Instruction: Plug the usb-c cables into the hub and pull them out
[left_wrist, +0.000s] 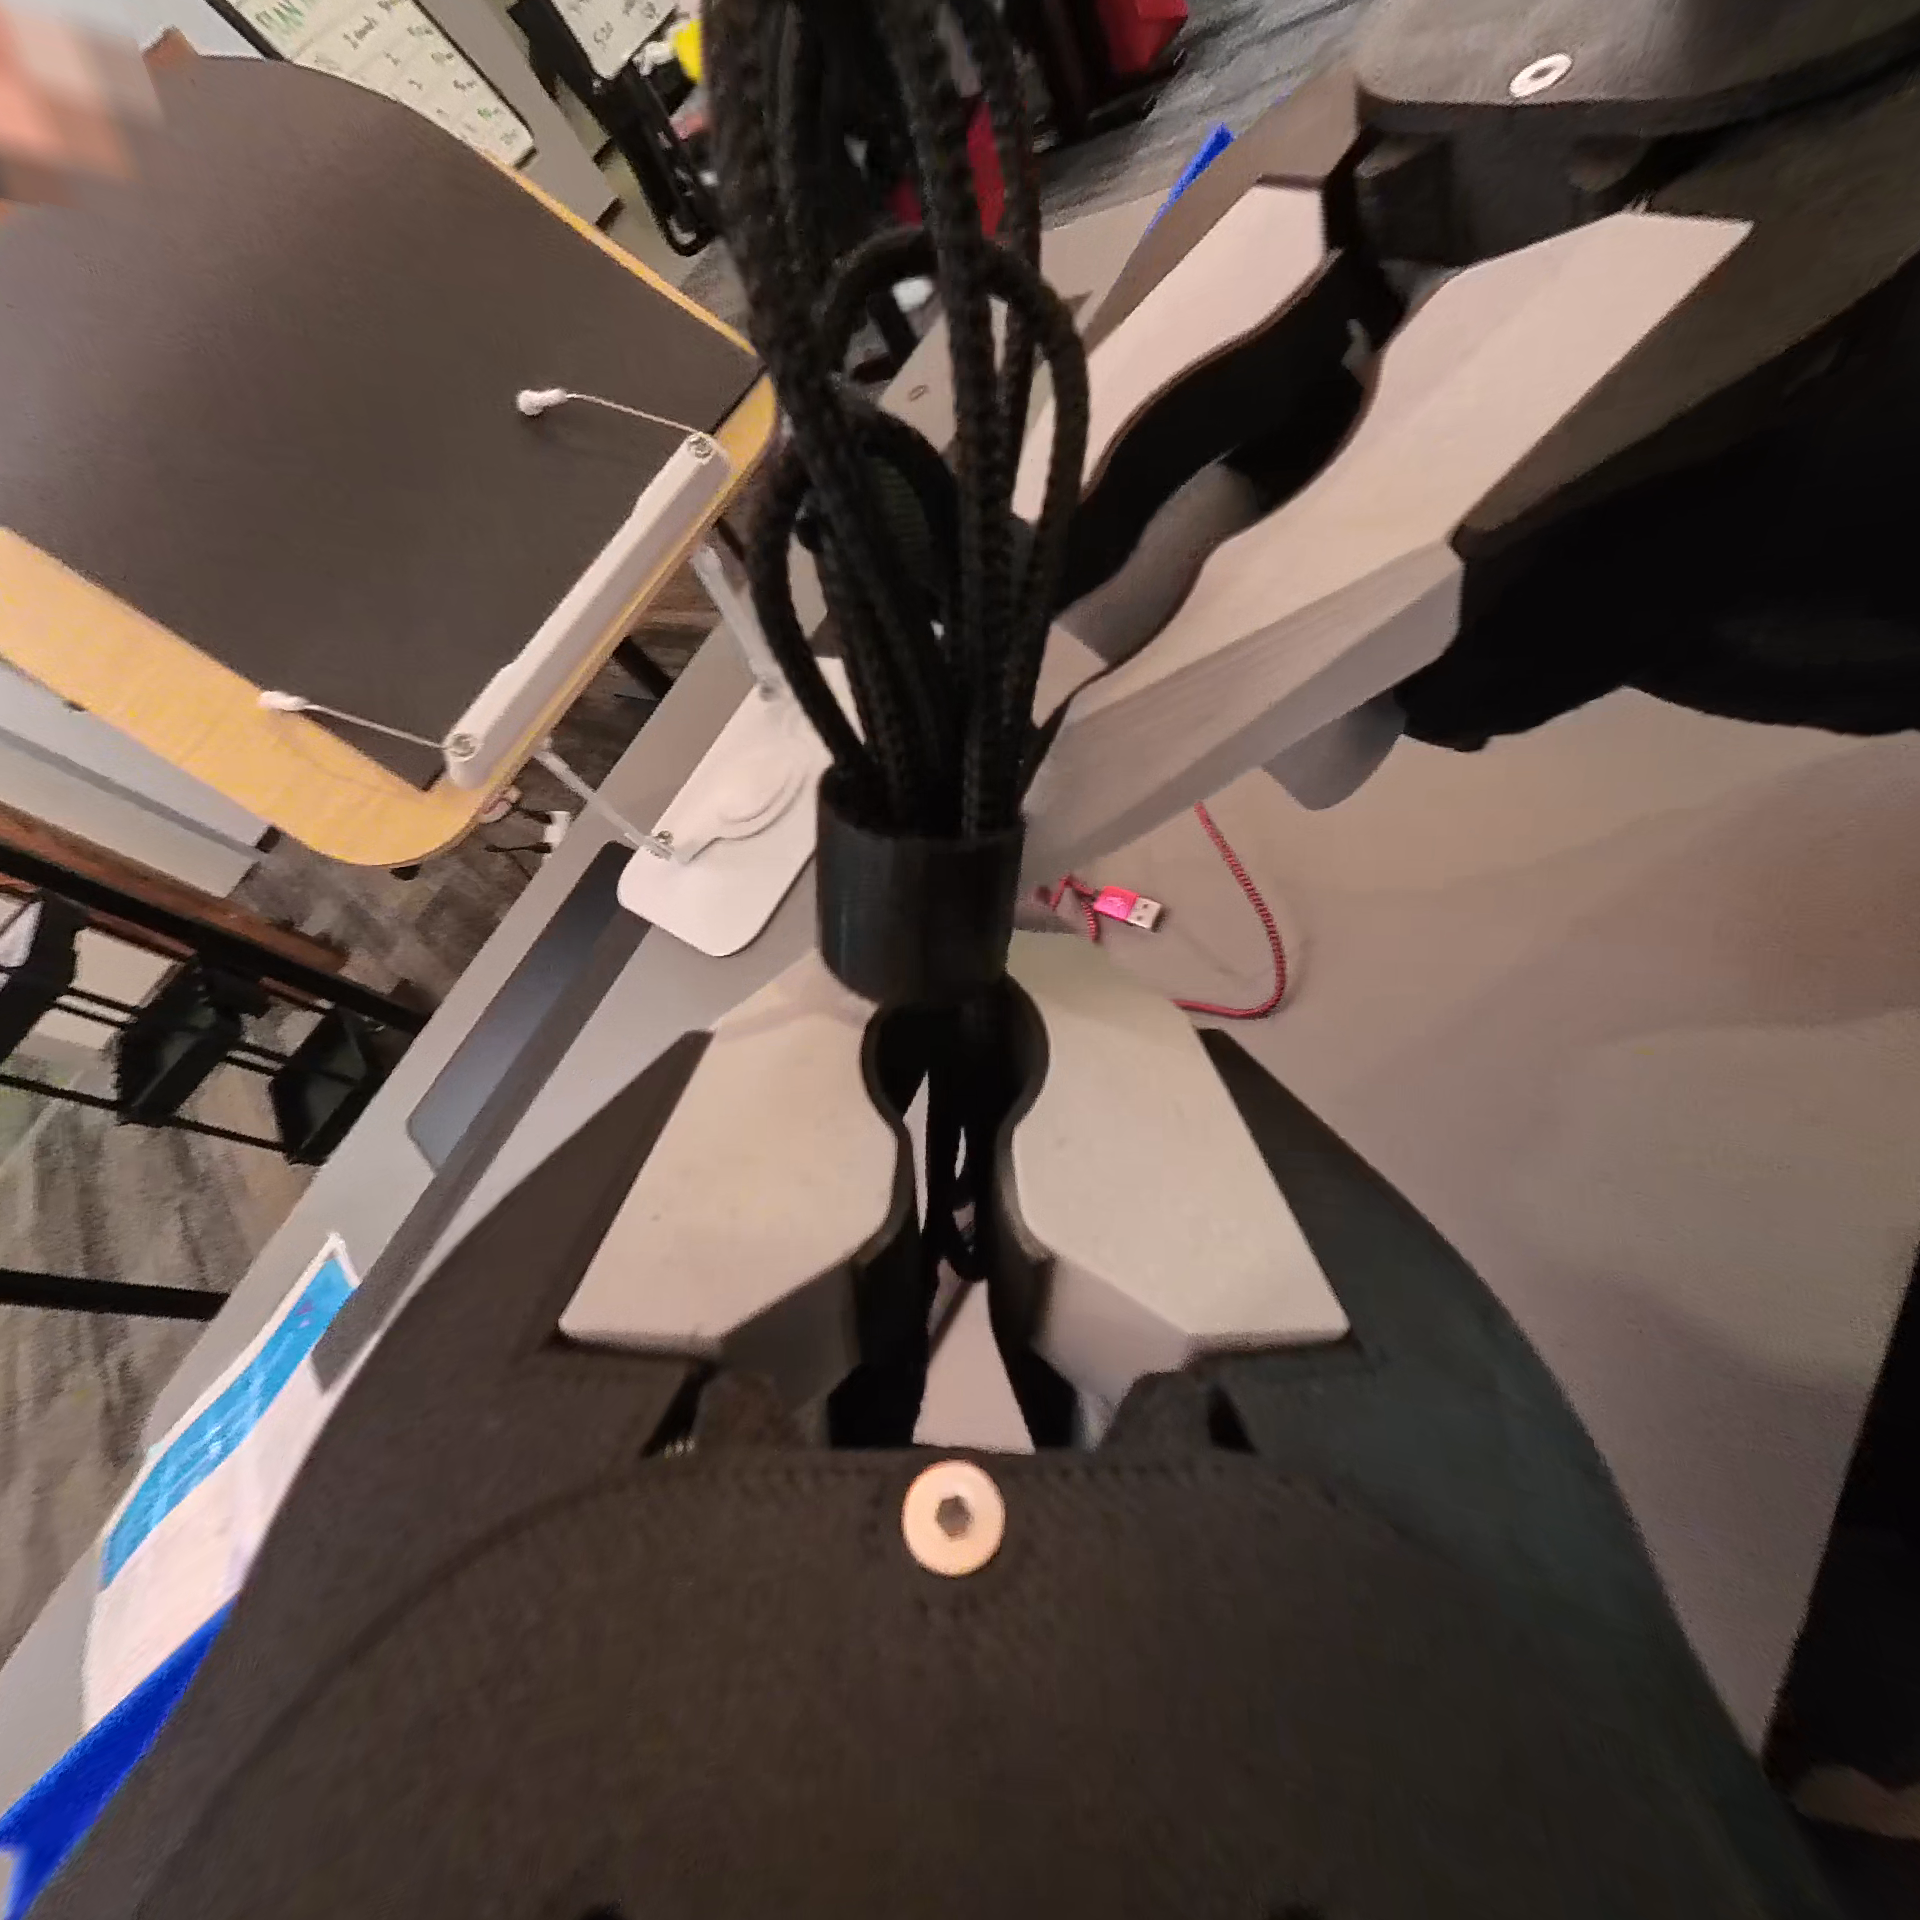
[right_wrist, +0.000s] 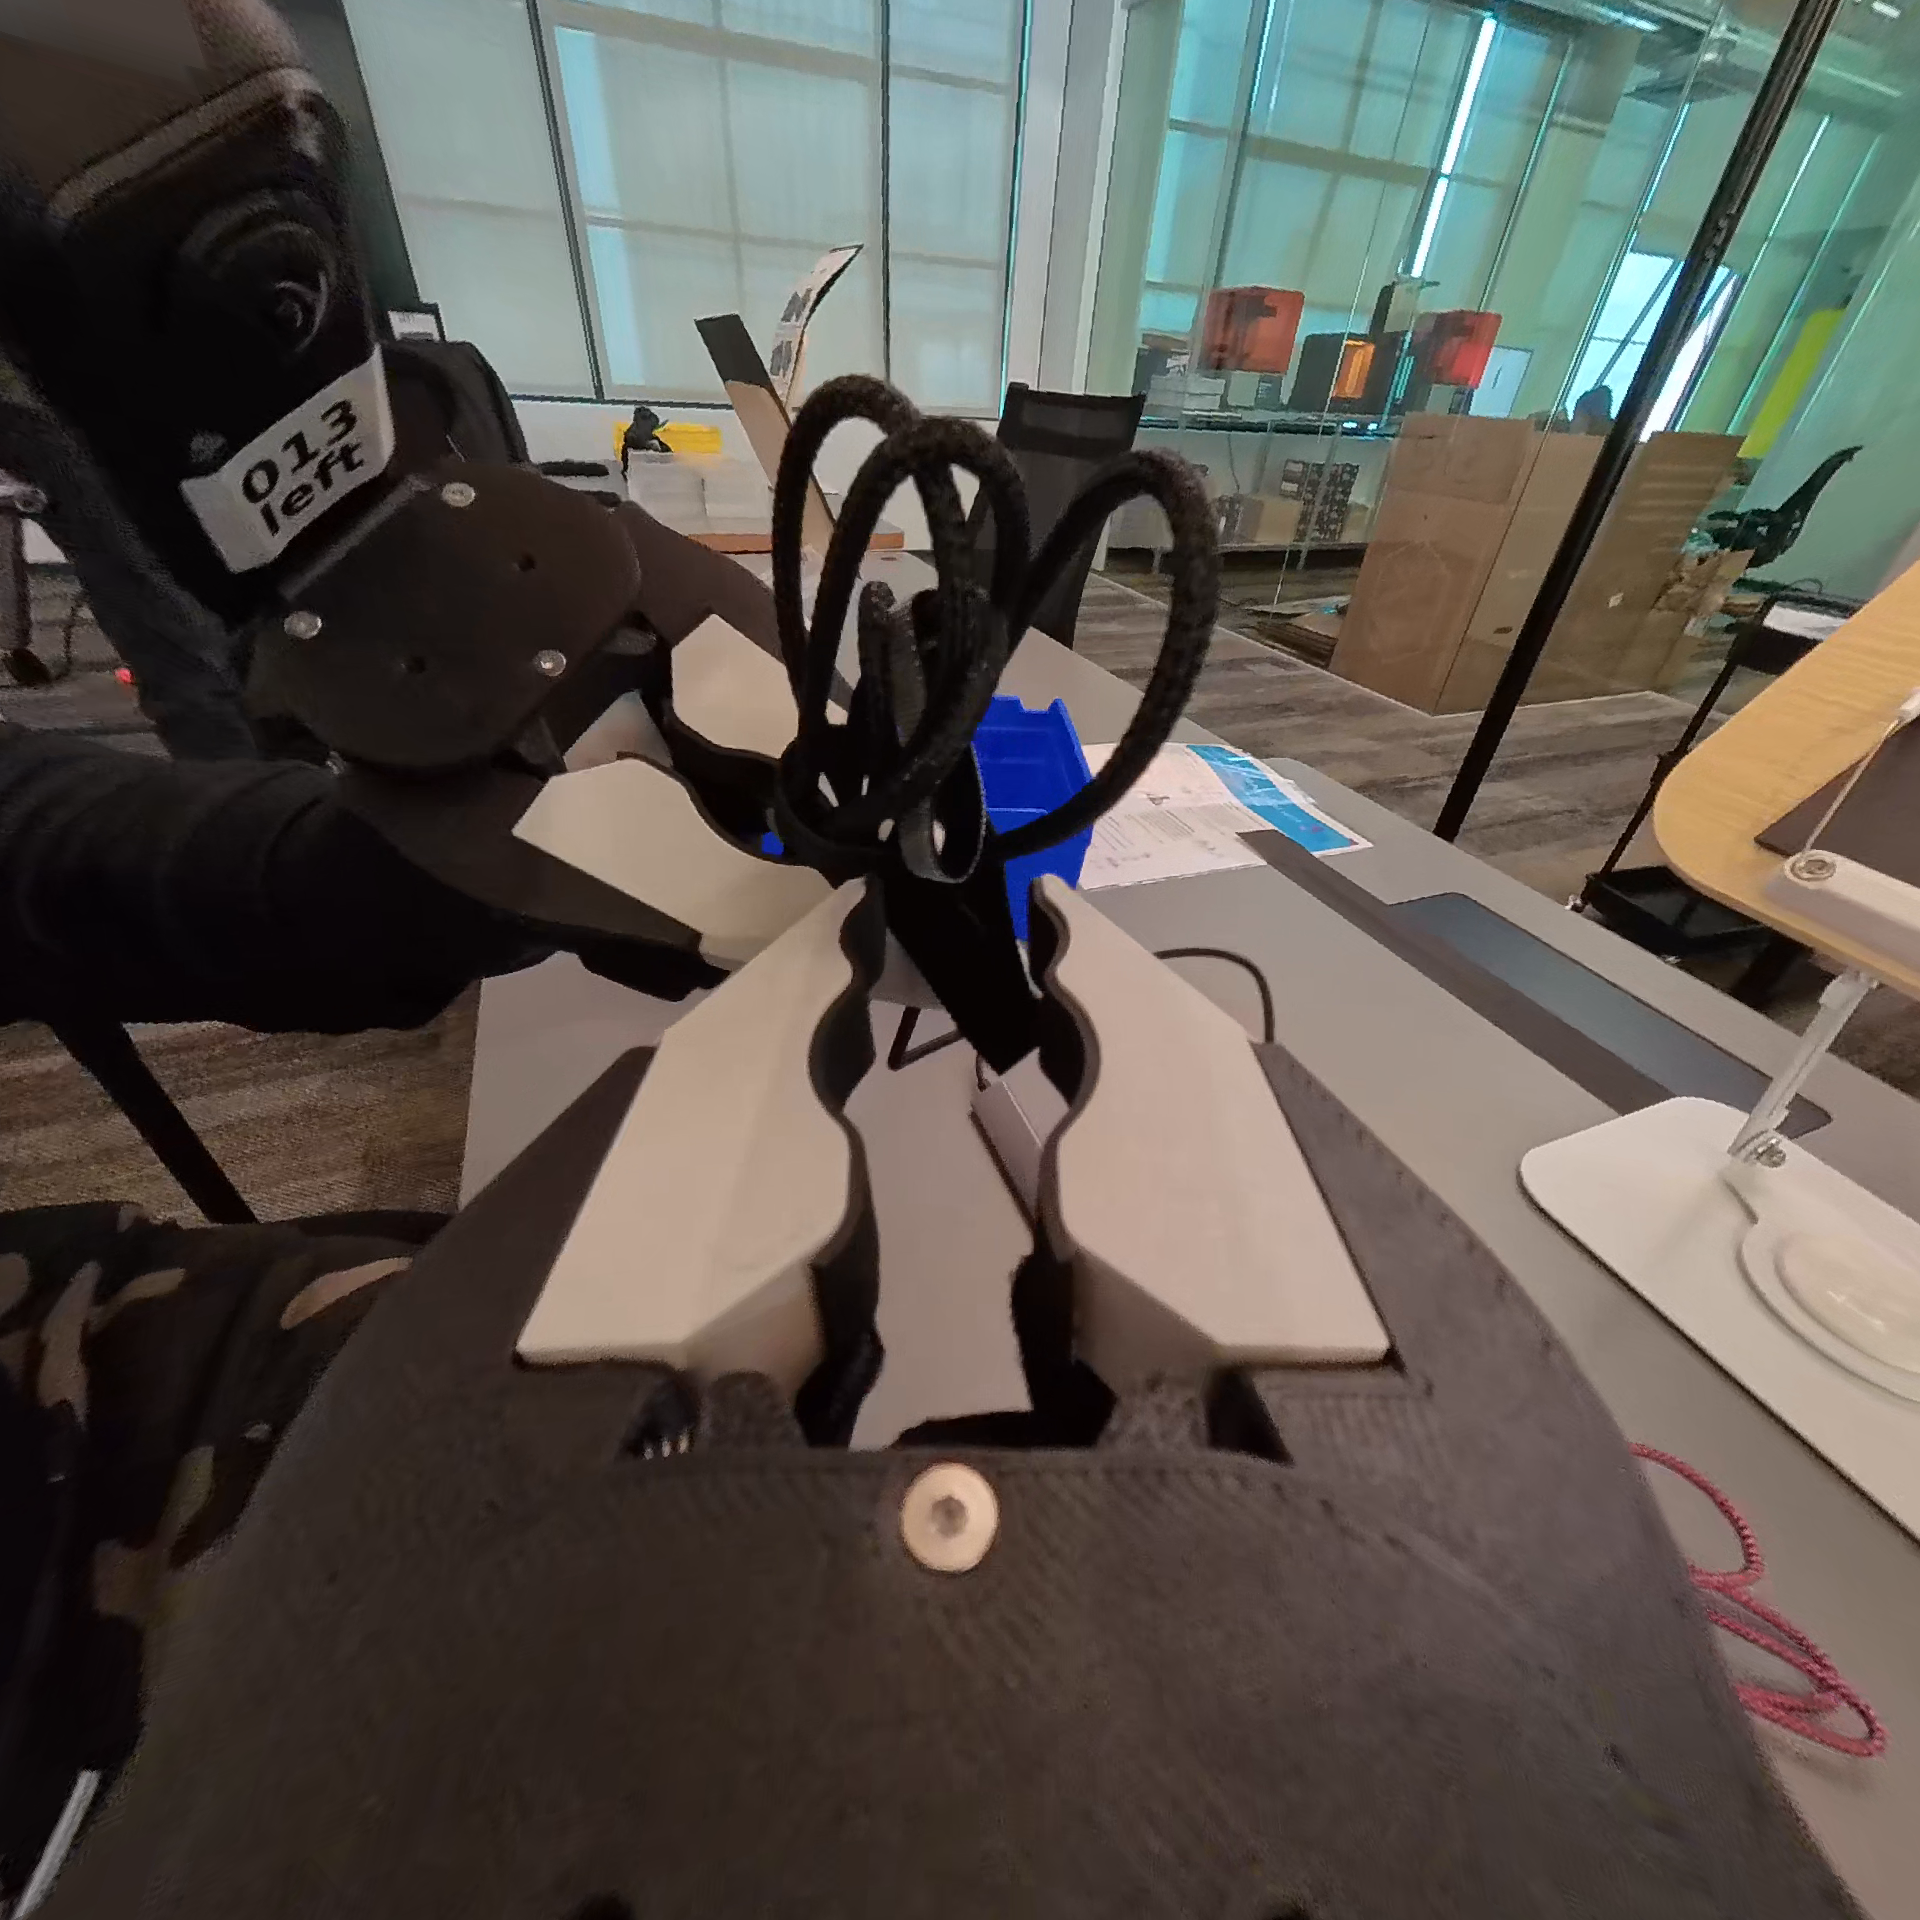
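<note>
The left gripper (left_wrist: 951, 1049) is closed on a bundle of black braided cable (left_wrist: 935, 582), just under the black strap (left_wrist: 920, 899) that goes around the coil. The cable strands pass down between its two grey fingers (left_wrist: 769, 1174). The bundle is held in the air above the grey table (left_wrist: 1507, 1143), and its loops (right_wrist: 935, 582) stand up over the strap.

The right gripper (right_wrist: 951, 956) meets the bundle from the other side. Its jaws are nearly together, on the loose black tail of the strap (right_wrist: 956, 966); I cannot tell for sure how firm this grip is.

Beyond the bundle, on the table, lies a red braided cable (left_wrist: 1252, 935) with a pink plug, apart from both grippers. Near the bundle, a little farther, stands a white stand (left_wrist: 717, 862) that carries a dark board with a wood-coloured edge (left_wrist: 312, 416). Behind the bundle in the right wrist view there is a blue bin (right_wrist: 1029, 769), and beside it some printed papers (right_wrist: 1195, 810). The hub is not clear to me in either view.
</note>
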